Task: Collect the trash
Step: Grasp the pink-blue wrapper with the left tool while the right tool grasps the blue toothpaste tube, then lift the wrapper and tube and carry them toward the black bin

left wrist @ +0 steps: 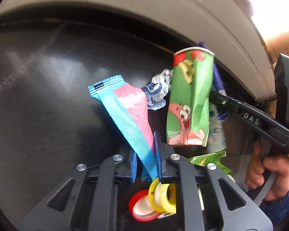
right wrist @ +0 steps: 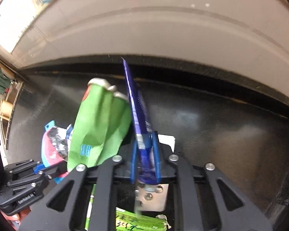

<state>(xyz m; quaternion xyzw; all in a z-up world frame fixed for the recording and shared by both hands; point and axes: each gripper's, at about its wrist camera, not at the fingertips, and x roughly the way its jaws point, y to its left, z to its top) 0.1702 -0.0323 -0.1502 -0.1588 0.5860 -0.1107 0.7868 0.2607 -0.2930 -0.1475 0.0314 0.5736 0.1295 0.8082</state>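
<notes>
My left gripper (left wrist: 146, 155) is shut on a blue and pink snack wrapper (left wrist: 125, 111) that sticks up and to the left over the black table (left wrist: 38, 96). My right gripper (right wrist: 145, 156) is shut on a blue-purple foil wrapper (right wrist: 137, 107) that stands upright. A crushed green paper cup (right wrist: 98, 129) hangs against the wrapper's left side; it also shows in the left wrist view (left wrist: 190, 98), in front of the right gripper's fingers (left wrist: 217, 96). A crumpled clear wrapper (left wrist: 160, 90) lies between the cup and the snack wrapper.
Red and yellow tape rolls (left wrist: 154, 200) lie below the left gripper. A green printed carton (right wrist: 140, 223) and a metal piece (right wrist: 152, 196) lie below the right gripper. A grey wall (right wrist: 163, 28) runs behind the table's far edge.
</notes>
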